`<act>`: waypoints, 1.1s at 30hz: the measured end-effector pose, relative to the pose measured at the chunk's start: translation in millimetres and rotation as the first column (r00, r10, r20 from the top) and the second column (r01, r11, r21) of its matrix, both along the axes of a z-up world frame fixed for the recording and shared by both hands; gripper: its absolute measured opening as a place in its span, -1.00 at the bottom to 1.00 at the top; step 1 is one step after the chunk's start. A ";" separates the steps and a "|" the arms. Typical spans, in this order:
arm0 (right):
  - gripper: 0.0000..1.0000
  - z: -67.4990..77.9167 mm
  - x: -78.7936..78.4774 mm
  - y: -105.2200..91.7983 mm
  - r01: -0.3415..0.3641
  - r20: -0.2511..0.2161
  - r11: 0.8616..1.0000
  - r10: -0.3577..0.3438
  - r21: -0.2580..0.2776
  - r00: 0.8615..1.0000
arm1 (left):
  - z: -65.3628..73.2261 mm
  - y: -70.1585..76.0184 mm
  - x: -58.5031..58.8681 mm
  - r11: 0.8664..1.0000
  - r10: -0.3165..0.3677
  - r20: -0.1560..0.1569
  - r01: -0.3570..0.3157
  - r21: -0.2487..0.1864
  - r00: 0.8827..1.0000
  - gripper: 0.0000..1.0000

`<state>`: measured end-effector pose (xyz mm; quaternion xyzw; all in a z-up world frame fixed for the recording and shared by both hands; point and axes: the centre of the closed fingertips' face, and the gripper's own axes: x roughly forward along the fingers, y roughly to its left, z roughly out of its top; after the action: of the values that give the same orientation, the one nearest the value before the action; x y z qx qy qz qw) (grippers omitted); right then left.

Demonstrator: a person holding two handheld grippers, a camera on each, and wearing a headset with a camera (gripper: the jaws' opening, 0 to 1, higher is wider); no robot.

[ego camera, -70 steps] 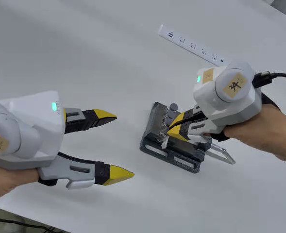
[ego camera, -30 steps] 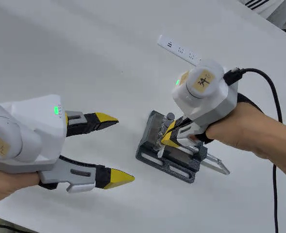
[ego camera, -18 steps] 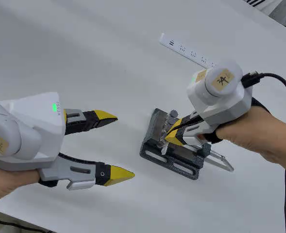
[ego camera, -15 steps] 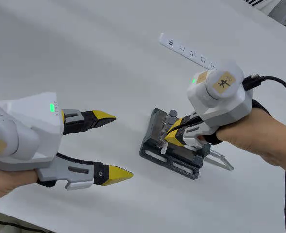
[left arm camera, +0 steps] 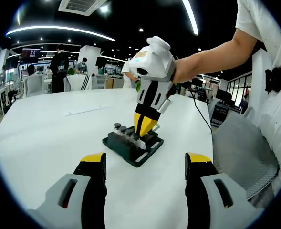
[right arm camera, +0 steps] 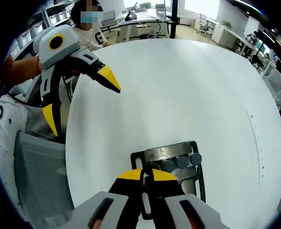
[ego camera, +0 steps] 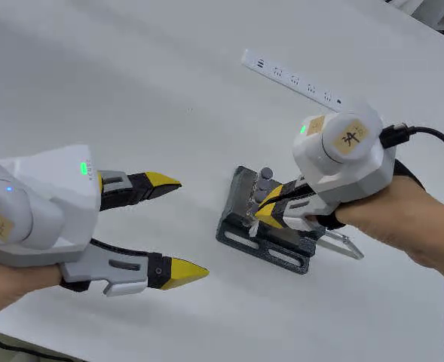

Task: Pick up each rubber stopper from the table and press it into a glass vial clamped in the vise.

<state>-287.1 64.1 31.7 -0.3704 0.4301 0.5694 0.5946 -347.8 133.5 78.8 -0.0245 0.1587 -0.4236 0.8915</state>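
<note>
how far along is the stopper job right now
Done: at least three grey stoppers already sit in a row in the vise. In hand: the right gripper, jaws shut, is down on the near end of that row, apparently pressing one in; the tips hide it. The left gripper hangs open, holding nothing. Left: confirming that last one is seated.

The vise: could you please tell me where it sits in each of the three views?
Head view: vise right of centre, under the right hand-held gripper.
Left gripper view: vise at centre, beyond the open jaws.
Right gripper view: vise low, right of centre, just past the shut jaws.
Shared landmark: the right hand-held gripper's yellow ends over it.
</note>
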 end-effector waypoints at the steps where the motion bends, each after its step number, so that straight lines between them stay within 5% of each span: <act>1: -0.98 1.0 -0.2 -0.7 0.002 0.002 1.000 -0.002 0.005 1.000 | 0.0 0.0 -0.3 1.000 -0.001 0.000 0.001 0.001 1.000 0.31; 24: -0.77 29.3 4.5 -40.2 0.126 0.059 0.985 -0.134 0.116 0.989 | -3.8 4.6 -1.6 0.996 -0.053 -0.014 0.054 0.076 0.999 0.38; 33: -0.66 38.2 -1.2 -62.7 0.211 0.058 0.954 -0.228 0.211 0.972 | -3.0 4.6 -0.9 0.996 -0.055 -0.015 0.056 0.071 0.998 0.48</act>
<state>-288.3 1.4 69.9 -0.2805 0.3837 0.5252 0.7059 -348.7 138.2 75.7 0.0091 0.1801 -0.4422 0.8786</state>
